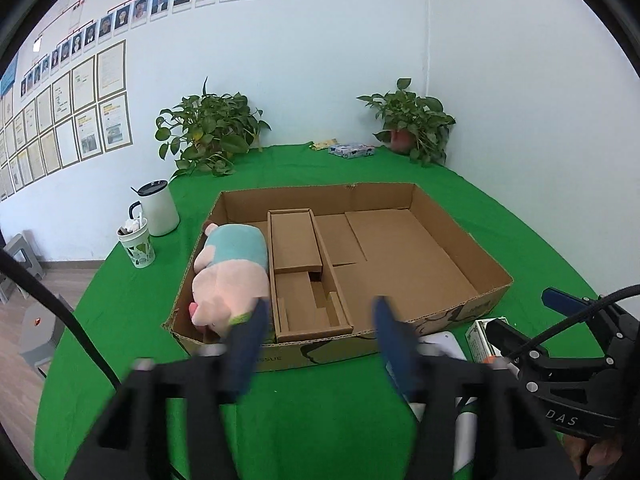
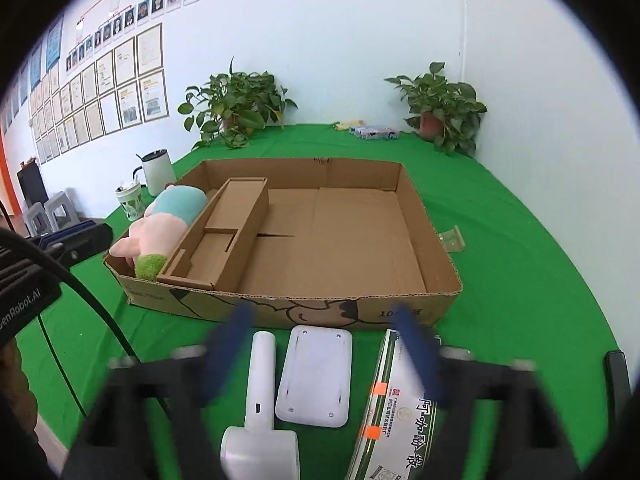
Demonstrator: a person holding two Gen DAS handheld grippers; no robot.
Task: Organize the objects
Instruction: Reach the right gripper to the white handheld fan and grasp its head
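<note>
Left gripper fingers spread wide, nothing between them, hovering at the cardboard box's near wall. Plush pig lies in the box's left compartment. Right gripper fingers also spread, empty, blurred, above white handheld device, white flat pad and green-edged carton on the green counter, possibly touching none.

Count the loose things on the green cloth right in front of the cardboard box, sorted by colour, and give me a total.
White: 2, a handheld device and a flat rounded-corner device
Green and white: 1, a printed carton
Total: 3
</note>
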